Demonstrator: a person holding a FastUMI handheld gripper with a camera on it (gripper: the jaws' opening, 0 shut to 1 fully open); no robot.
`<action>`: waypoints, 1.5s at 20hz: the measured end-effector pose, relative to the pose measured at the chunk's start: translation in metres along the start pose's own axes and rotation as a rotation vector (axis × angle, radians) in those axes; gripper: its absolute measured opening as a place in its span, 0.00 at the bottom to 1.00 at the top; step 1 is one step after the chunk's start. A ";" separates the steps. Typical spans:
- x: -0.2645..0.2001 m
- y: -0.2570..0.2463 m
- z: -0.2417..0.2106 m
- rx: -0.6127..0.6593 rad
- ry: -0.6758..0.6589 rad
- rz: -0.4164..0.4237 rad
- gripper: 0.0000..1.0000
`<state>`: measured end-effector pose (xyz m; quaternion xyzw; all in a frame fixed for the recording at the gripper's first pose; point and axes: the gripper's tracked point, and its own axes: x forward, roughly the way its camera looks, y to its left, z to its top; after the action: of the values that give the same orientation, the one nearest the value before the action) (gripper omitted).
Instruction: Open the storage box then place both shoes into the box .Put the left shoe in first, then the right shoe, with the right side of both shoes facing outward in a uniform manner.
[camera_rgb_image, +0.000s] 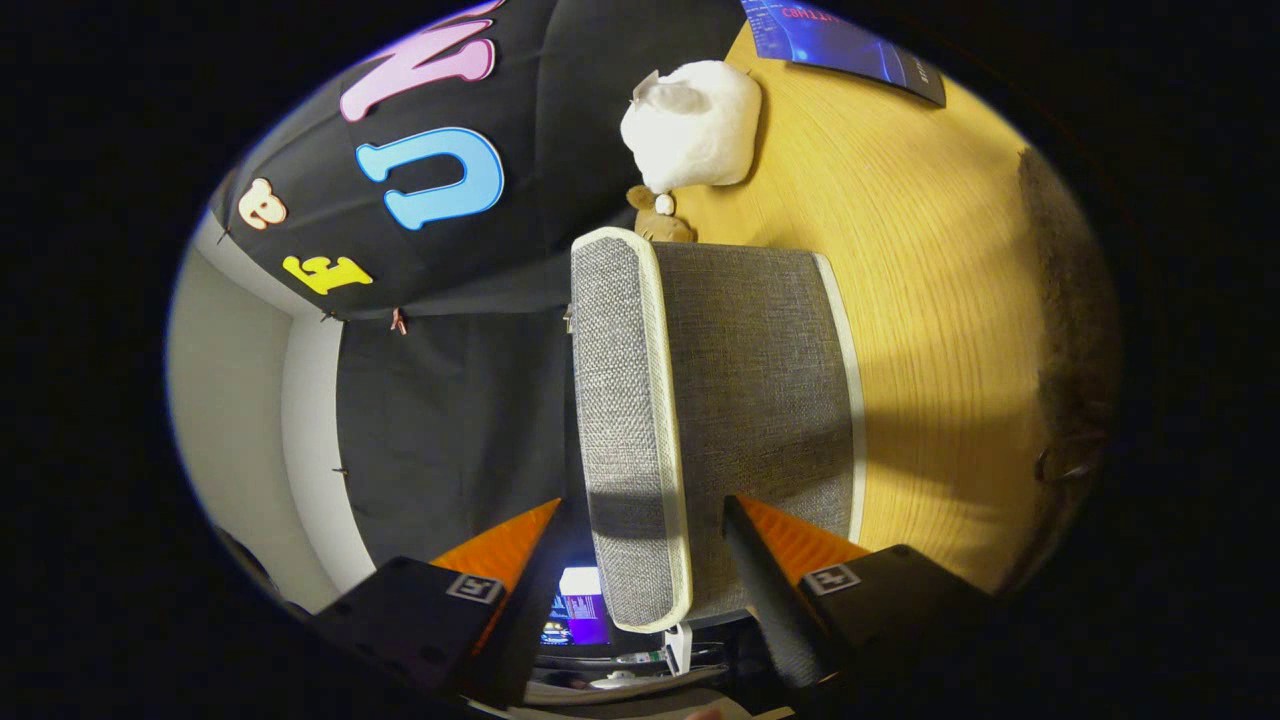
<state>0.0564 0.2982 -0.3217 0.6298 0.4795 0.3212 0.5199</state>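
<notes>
Between the two fingers of the gripper (640, 560) stands the edge of the grey fabric storage box (745, 400), most likely its lid, with a pale piping along the rim. The view is rolled on its side, so the wooden table (930, 300) looks like a wall beside the box. The fingers are spread moderately wide, one on each side of the piped edge. I cannot tell whether they already press on the fabric; a gap seems to remain at the outer finger, so I judge them as open and not gripping.

The gripper is probably turned like this so that its fingers straddle the thin edge of the lid, which is the natural place to pinch for lifting it. This suggests the first step, opening the box, is in hand and not finished.

At the far edge of the table, just beyond the box, a white plush toy (692, 125) lies, with a small brown toy (655, 212) beside it touching the box corner. A dark furry thing (1070, 300) lies along the table's other edge; whether it is one of the shoes I cannot tell.
</notes>
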 end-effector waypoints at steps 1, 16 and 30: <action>0.000 0.003 0.001 0.013 0.001 0.009 0.64; -0.018 0.088 -0.012 -0.092 -0.021 0.110 0.05; 0.080 0.199 -0.040 -0.340 -0.074 0.081 0.06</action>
<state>0.1006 0.3874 -0.1276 0.5630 0.3729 0.3951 0.6228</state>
